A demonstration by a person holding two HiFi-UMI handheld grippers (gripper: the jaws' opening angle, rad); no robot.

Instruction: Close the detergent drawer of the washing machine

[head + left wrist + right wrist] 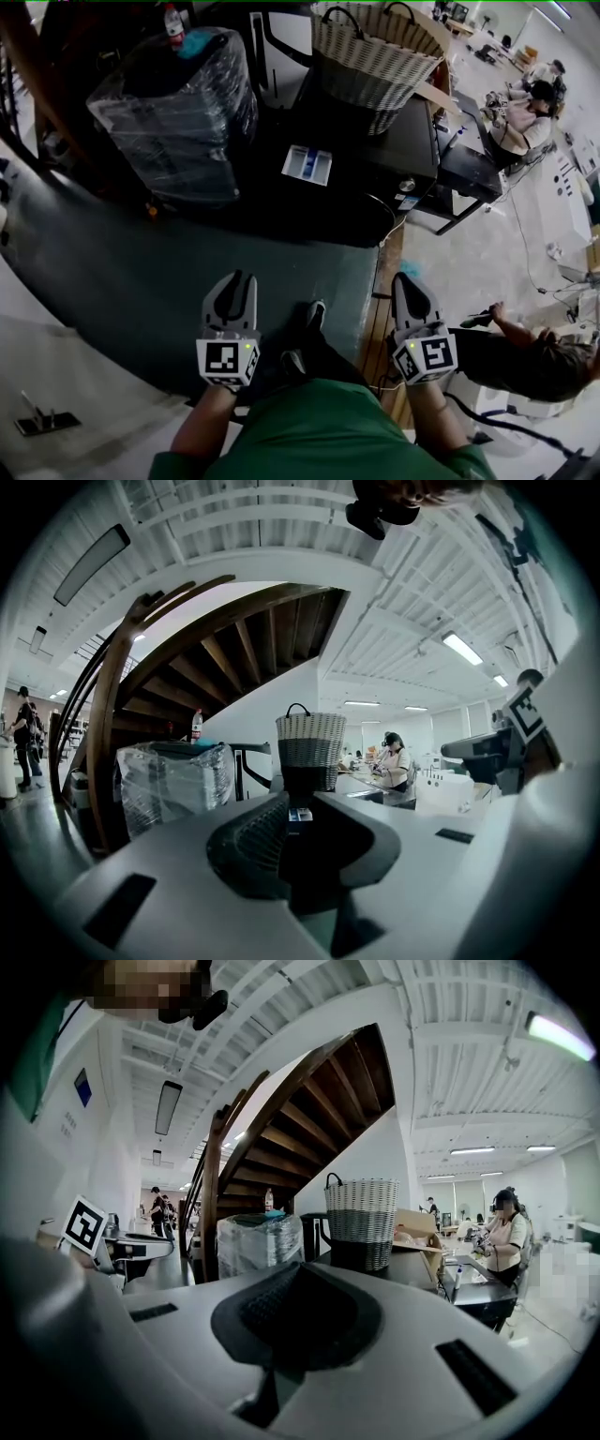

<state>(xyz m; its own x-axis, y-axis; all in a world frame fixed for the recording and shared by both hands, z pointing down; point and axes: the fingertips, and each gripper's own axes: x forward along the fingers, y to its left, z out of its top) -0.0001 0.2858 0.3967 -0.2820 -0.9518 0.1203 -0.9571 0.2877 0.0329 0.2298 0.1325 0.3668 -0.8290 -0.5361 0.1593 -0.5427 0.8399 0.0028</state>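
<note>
Open workshop hall, white ceiling, wooden staircase (pixel 216 639) rising on the left. Dark floor mat (pixel 141 272) underfoot.

Left gripper (pixel 239 277) is held low, close to the person's body, and points forward. Its jaws stand a little apart with nothing between them; through the gap its own view shows only far-off things. Right gripper (pixel 404 279) is level with it and well apart to the side, its jaws pressed together and empty.

Washing machine (pixel 375 159), dark, stands well ahead of both grippers, nearer the line of the right one. A woven basket (pixel 375 56) sits on top of it. A white-and-blue tray, apparently the detergent drawer (pixel 307 164), juts out of the machine's near side, straight ahead of the left gripper and out of contact with either gripper.

Ahead and left of the left gripper stands a plastic-wrapped appliance (pixel 178 112) with a bottle (pixel 173 23) on top. Far ahead and right of the right gripper a person at a desk (pixel 525 112) is visible; just off to its right, a seated person (pixel 534 356).
</note>
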